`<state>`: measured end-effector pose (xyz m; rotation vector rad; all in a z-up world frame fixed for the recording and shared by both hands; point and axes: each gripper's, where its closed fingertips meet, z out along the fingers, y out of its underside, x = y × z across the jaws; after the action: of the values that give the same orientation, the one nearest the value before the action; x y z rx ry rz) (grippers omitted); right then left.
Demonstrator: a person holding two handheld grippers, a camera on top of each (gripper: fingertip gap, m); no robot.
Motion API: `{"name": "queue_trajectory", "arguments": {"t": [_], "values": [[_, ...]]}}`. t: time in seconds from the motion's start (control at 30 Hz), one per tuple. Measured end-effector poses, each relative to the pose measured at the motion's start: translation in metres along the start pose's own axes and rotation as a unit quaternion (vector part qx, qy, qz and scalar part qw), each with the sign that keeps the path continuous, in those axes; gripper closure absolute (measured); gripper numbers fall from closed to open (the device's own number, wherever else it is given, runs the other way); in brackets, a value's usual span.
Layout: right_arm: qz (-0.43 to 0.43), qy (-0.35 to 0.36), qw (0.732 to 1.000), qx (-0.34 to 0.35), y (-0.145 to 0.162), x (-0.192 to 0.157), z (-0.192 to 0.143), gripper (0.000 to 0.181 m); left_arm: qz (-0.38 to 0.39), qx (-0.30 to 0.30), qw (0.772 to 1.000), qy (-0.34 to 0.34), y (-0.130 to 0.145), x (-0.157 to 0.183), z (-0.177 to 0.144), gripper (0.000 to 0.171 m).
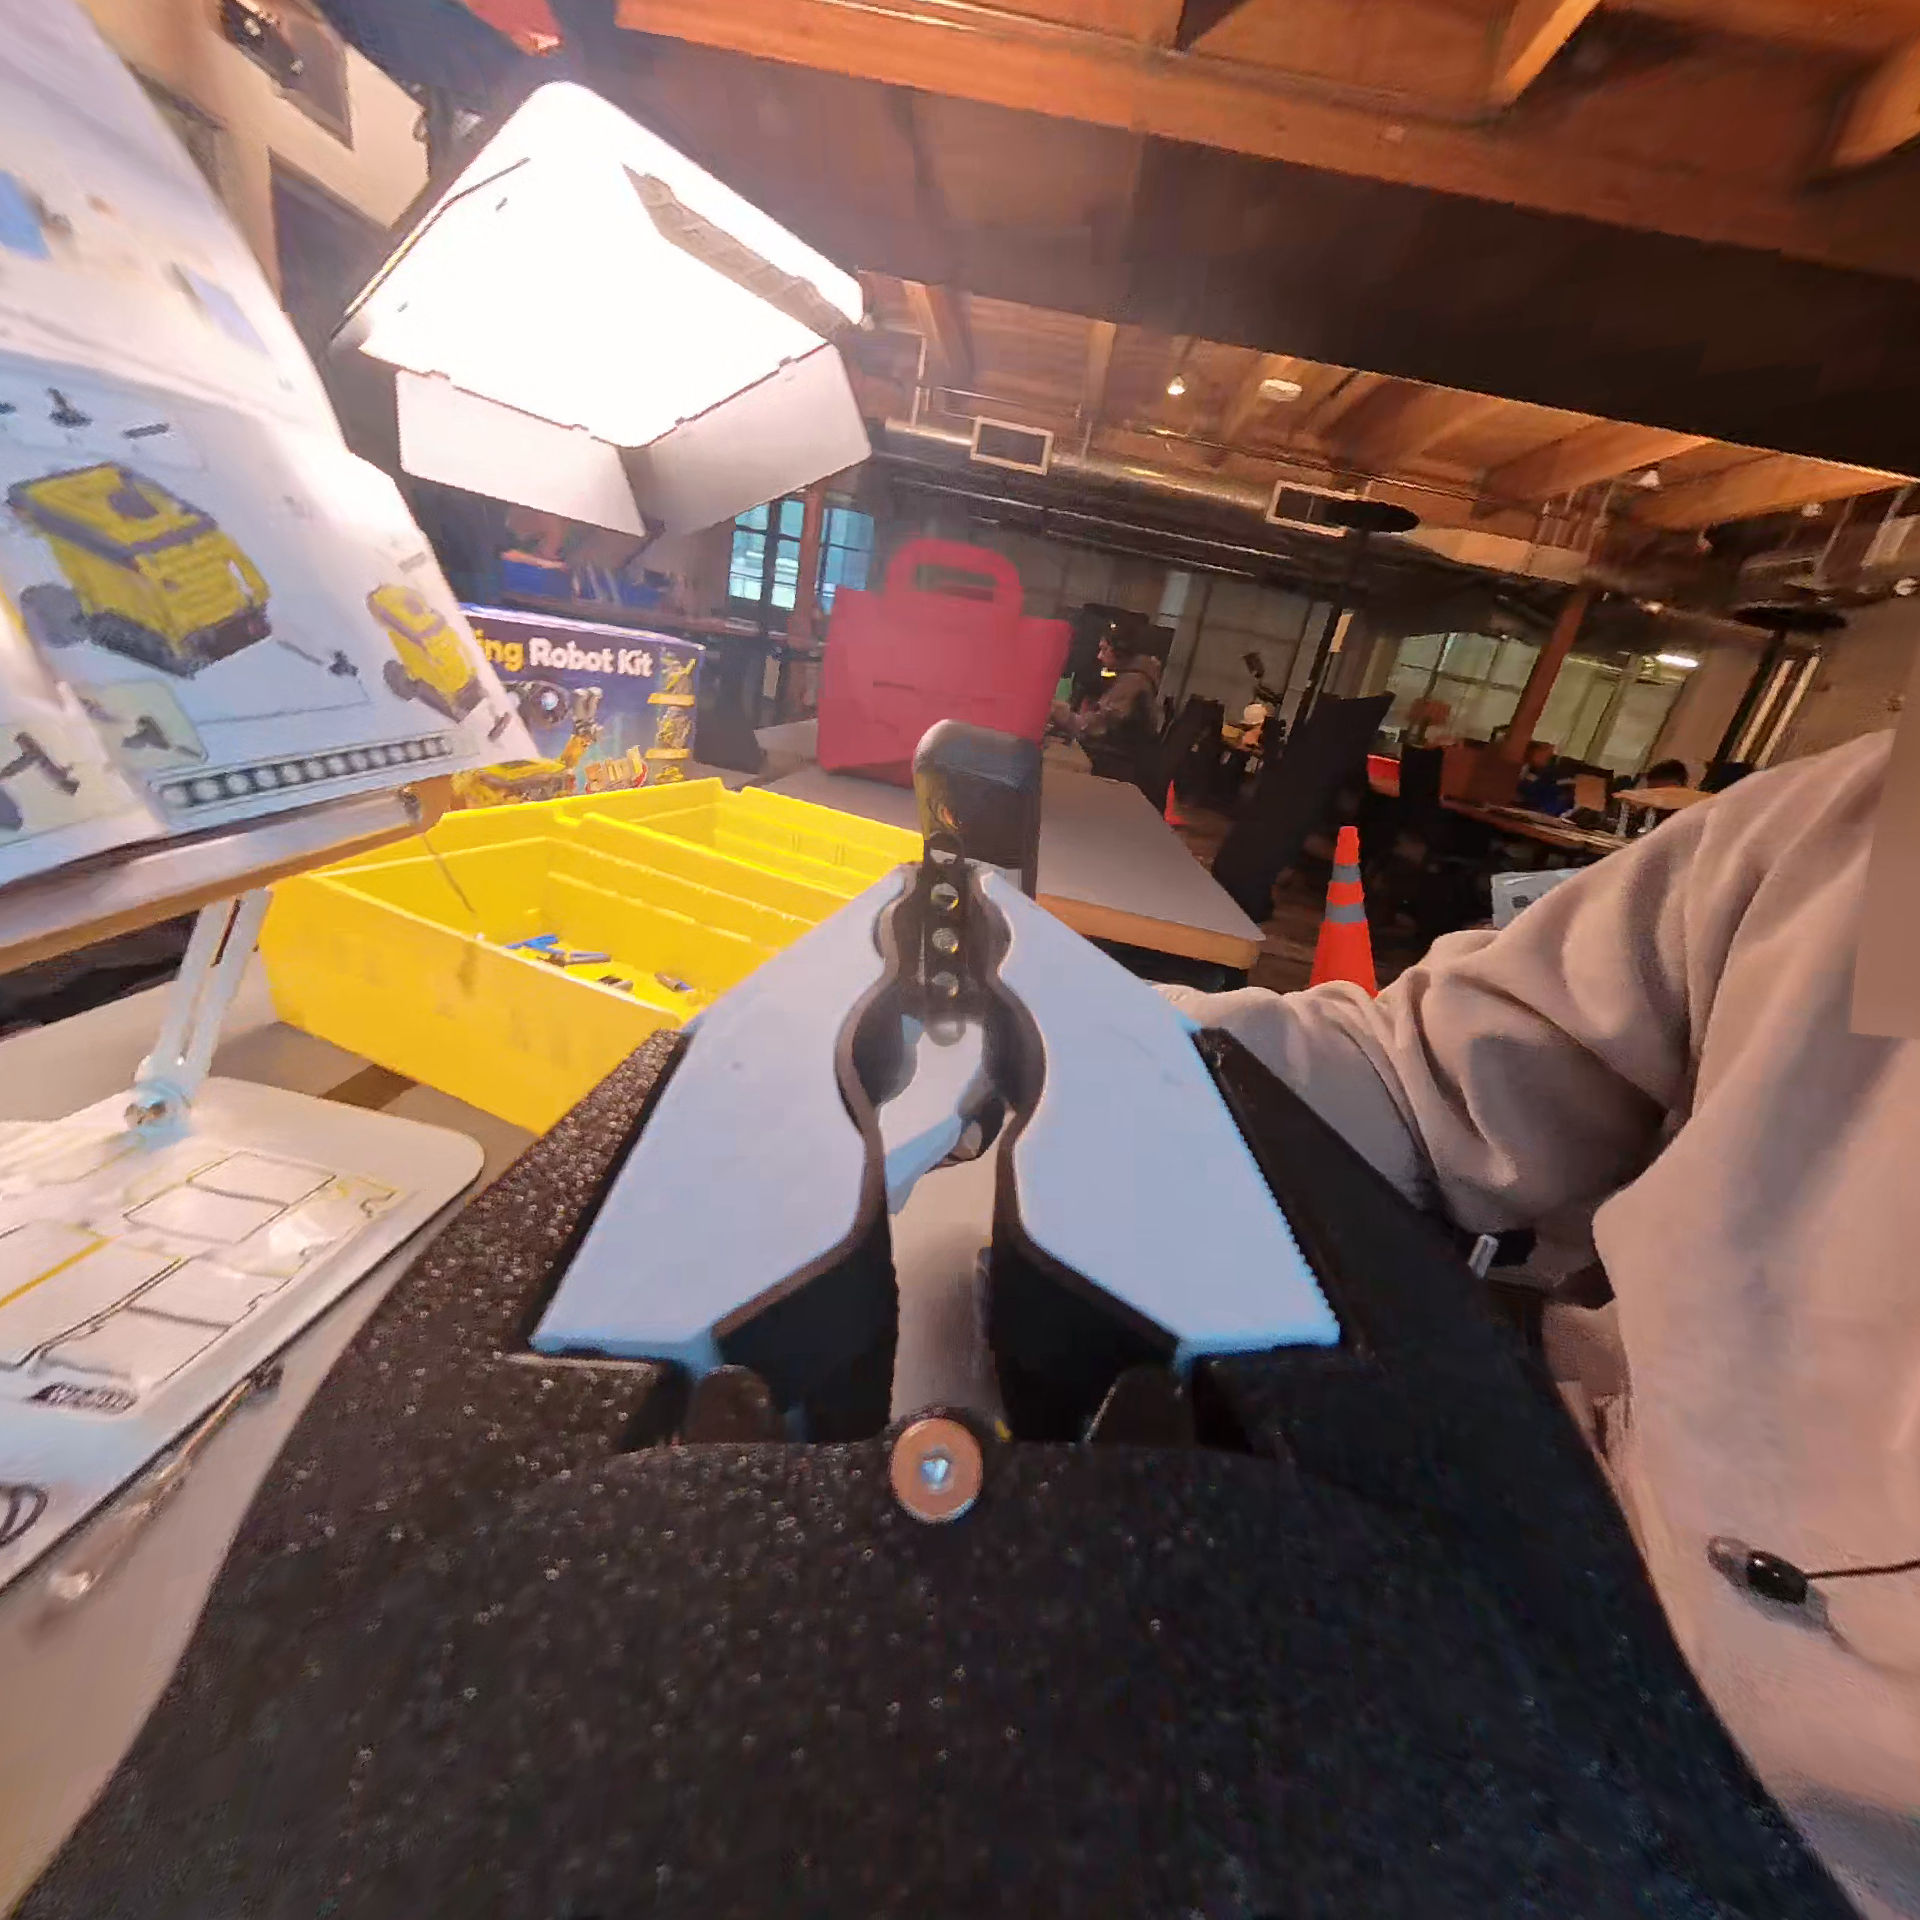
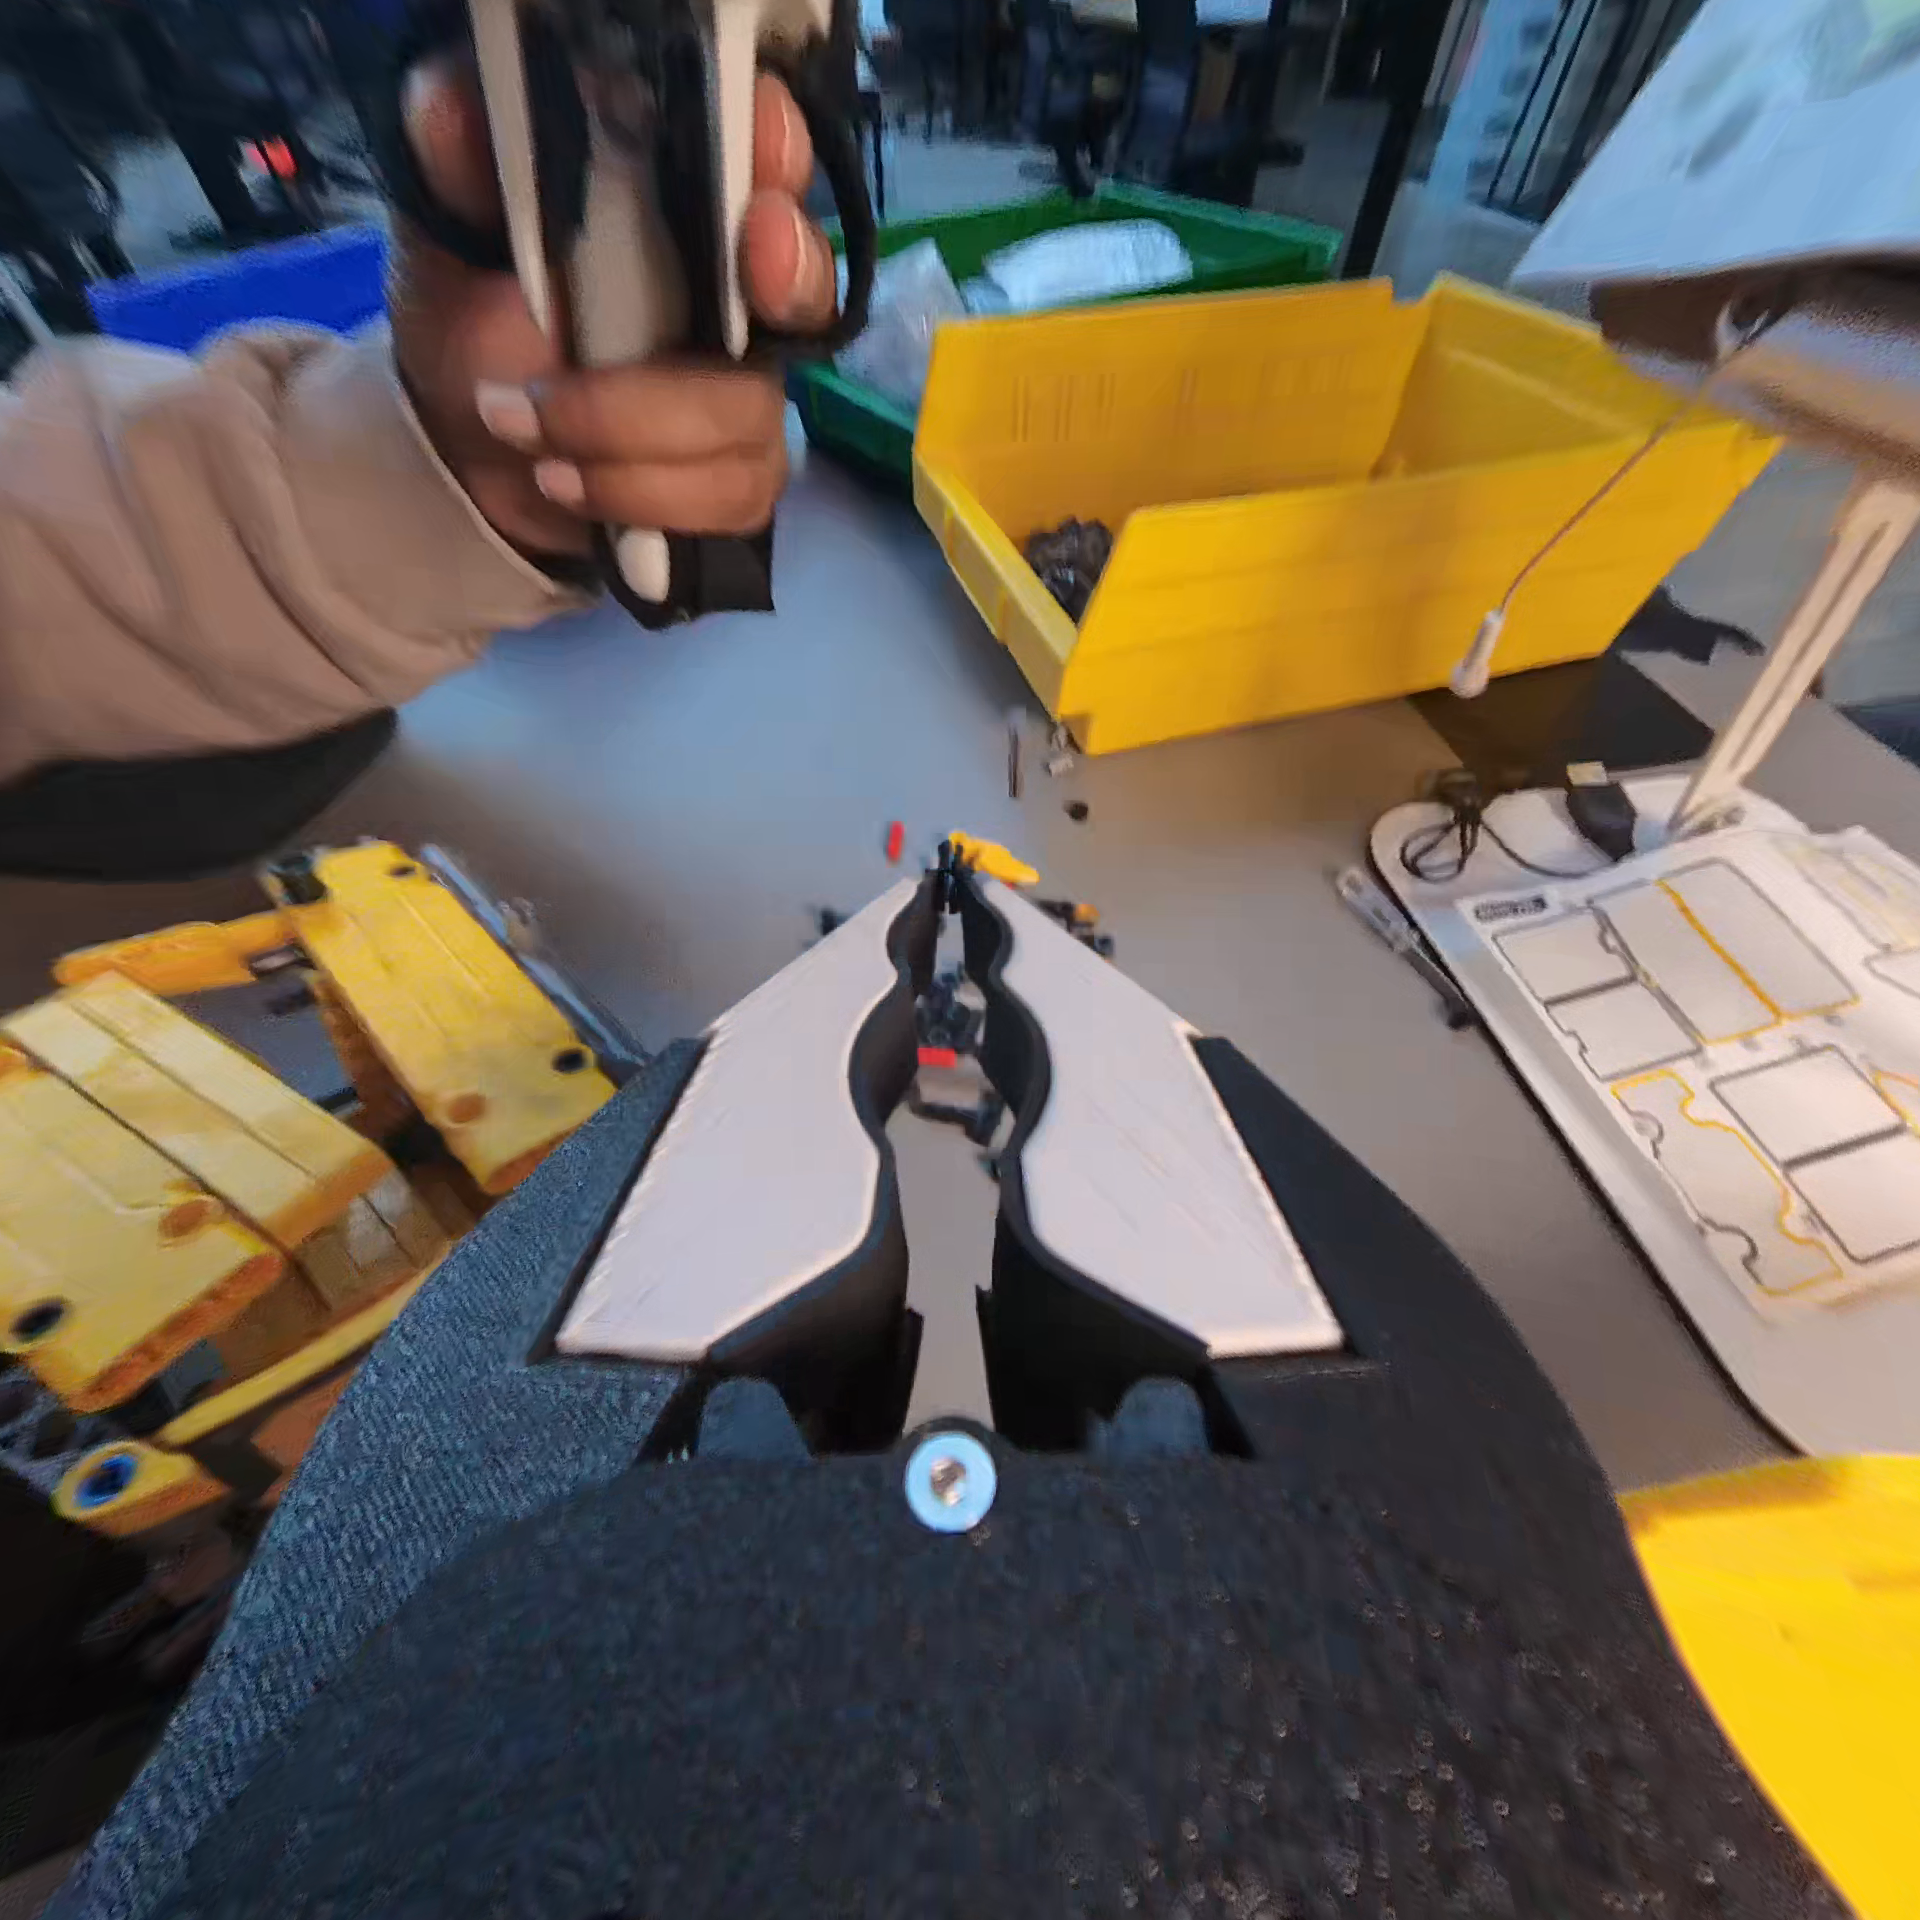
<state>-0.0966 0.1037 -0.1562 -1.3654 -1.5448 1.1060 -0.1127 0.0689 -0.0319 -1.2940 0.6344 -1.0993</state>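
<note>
My left gripper [image 1: 943, 904] is shut on a thin black beam with holes [image 1: 943, 940] and holds it upright in the air, level with the yellow divided tray [image 1: 540, 935]. My right gripper [image 2: 948, 883] is shut, with a small black part [image 2: 945, 862] pinched at its tips, low over the grey table [image 2: 727, 727]. A heap of small black and red parts [image 2: 945, 1070] lies under its fingers, and a yellow piece [image 2: 995, 858] lies just beyond. A partly built yellow model [image 2: 260, 1122] sits to its left. A hand holds the other gripper's handle [image 2: 623, 208] above.
A yellow bin [image 2: 1299, 540] with dark parts, a green bin [image 2: 1143, 239] and a blue bin [image 2: 239, 281] stand at the back. A stand holds an instruction booklet [image 1: 187, 520]; a sticker sheet [image 2: 1714, 1091] lies on its base. A kit box [image 1: 592, 707], a red bag [image 1: 935, 665] and a lamp [image 1: 592, 281] are behind. There is about 12 centimetres between the tips of the two grippers.
</note>
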Motion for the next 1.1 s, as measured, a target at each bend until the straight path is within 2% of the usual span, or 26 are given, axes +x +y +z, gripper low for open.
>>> {"name": "queue_trajectory", "arguments": {"t": [0.23, 0.47, 0.57, 0.63, 0.7, 0.8, 0.87, 0.97, 1.1], "values": [[0.004, 0.030, 0.996, -0.086, 0.048, 0.024, 0.019, 0.179, -0.041, 0.043, 0.995, -0.075, -0.004, -0.042, -0.025, 0.165], [-0.025, 0.026, 0.992, -0.121, 0.064, 0.013, 0.033, 0.178, -0.019, 0.115, 0.988, -0.100, -0.051, -0.050, -0.077, 0.165], [-0.037, 0.034, 0.990, -0.134, 0.068, 0.013, 0.036, 0.167, -0.012, 0.144, 0.983, -0.109, -0.069, -0.050, -0.099, 0.165], [-0.029, 0.033, 0.992, -0.114, 0.060, 0.012, 0.035, 0.163, -0.008, 0.151, 0.982, -0.111, -0.076, -0.048, -0.108, 0.165], [-0.016, 0.033, 0.996, -0.086, 0.048, 0.014, 0.030, 0.159, -0.011, 0.131, 0.985, -0.113, -0.073, -0.049, -0.109, 0.165], [-0.001, 0.032, 0.999, -0.027, 0.021, 0.015, 0.017, 0.150, -0.039, 0.046, 0.992, -0.115, -0.044, -0.056, -0.099, 0.165], [0.001, 0.030, 0.999, 0.020, 0.000, 0.013, 0.008, 0.148, -0.061, 0.011, 0.993, -0.105, -0.022, -0.059, -0.087, 0.165], [0.005, 0.012, 0.996, 0.083, -0.033, 0.000, -0.003, 0.149, -0.097, 0.024, 0.994, -0.042, -0.005, -0.047, -0.058, 0.165], [0.024, -0.036, 0.990, 0.132, -0.062, -0.025, -0.007, 0.150, -0.122, 0.049, 0.991, 0.040, 0.011, -0.021, -0.015, 0.165]]}}
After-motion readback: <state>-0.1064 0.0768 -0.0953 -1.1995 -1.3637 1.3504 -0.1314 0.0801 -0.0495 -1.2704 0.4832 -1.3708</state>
